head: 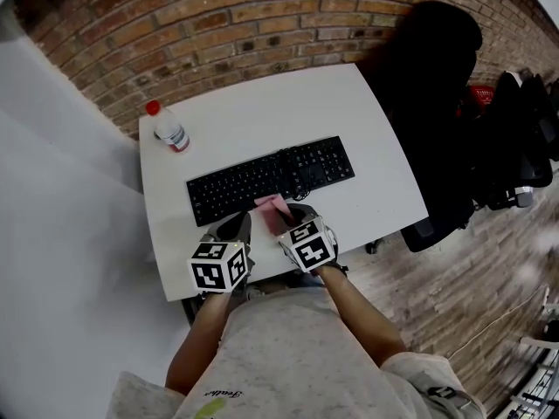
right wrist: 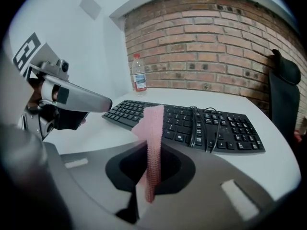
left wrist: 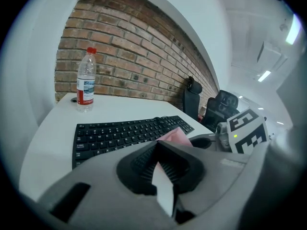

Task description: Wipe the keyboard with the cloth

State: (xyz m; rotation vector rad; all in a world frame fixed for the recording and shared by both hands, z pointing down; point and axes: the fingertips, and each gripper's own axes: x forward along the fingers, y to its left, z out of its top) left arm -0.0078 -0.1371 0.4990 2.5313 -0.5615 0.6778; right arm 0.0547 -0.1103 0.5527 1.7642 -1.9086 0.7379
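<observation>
A black keyboard point(head: 271, 180) lies across the middle of the white table point(head: 262, 112), with its cable draped over the keys point(right wrist: 201, 123). My right gripper point(head: 293, 221) hovers at the keyboard's near edge, shut on a pink cloth point(head: 272, 208). In the right gripper view the cloth point(right wrist: 153, 128) stands up as a narrow strip from between the jaws point(right wrist: 151, 150), in front of the keyboard point(right wrist: 192, 121). My left gripper point(head: 231, 230) is just to its left over the table's front edge; its jaws point(left wrist: 158, 147) are shut with nothing in them. The cloth point(left wrist: 175, 135) shows beyond them.
A clear water bottle with a red cap point(head: 168, 127) stands at the table's far left corner. A black office chair point(head: 437, 103) is at the right side of the table. A brick wall point(head: 262, 24) runs behind the table.
</observation>
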